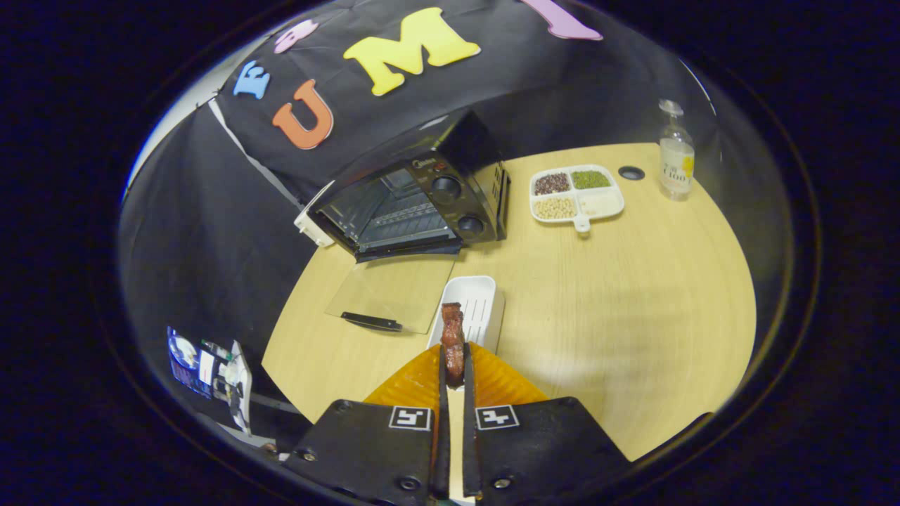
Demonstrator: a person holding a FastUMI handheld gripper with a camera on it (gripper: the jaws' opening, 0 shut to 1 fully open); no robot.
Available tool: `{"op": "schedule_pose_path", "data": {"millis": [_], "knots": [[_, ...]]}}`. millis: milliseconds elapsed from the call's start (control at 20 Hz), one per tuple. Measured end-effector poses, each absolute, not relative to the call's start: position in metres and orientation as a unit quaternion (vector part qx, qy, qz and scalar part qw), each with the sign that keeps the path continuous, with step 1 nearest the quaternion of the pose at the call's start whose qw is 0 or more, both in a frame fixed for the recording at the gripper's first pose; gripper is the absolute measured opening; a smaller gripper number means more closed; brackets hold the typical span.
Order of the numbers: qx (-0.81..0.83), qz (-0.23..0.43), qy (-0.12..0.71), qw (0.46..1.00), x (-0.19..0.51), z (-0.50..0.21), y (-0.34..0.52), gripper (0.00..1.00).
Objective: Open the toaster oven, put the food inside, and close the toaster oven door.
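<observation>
A black toaster oven (422,200) stands at the far left of the wooden table (619,309), its glass door (394,292) folded down flat onto the table with the black handle (371,321) at the near edge. The rack inside is bare. My gripper (453,369) is shut on a dark red-brown piece of food (452,341), which sticks up between the two fingers. It hangs above the near end of a white rectangular tray (474,306) that sits just right of the open door.
A white divided plate (576,193) with beans and grains lies right of the oven. A clear bottle (676,158) stands further right, near a round hole (631,172) in the table. A white box (313,226) sits at the oven's left.
</observation>
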State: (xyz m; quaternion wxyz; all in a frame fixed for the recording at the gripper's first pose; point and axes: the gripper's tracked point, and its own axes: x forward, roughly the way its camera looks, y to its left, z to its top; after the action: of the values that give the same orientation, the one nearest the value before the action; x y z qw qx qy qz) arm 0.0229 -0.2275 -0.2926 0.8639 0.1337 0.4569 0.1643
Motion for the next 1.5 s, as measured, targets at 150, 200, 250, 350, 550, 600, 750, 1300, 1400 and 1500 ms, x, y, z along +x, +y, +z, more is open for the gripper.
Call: {"op": "schedule_pose_path", "data": {"millis": [150,200,250,350,550,600,750,1300,1400,1500], "knots": [[0.071,0.147,0.428,0.889,0.014,-0.265,-0.212,0.1],[0.051,0.141,0.416,0.897,0.011,-0.256,-0.206,0.1],[0.031,0.135,0.405,0.904,0.009,-0.247,-0.198,0.1],[-0.001,0.127,0.385,0.914,0.007,-0.231,-0.179,0.1],[-0.043,0.13,0.352,0.926,0.011,-0.213,-0.128,0.1],[-0.05,0.132,0.347,0.927,0.013,-0.212,-0.115,0.1],[-0.064,0.142,0.333,0.93,0.022,-0.214,-0.074,0.1],[0.01,0.147,0.316,0.937,0.068,-0.251,0.016,0.1],[0.055,0.13,0.309,0.941,0.08,-0.255,0.016,0.1],[0.096,0.118,0.304,0.94,0.091,-0.261,0.015,0.1]]}}
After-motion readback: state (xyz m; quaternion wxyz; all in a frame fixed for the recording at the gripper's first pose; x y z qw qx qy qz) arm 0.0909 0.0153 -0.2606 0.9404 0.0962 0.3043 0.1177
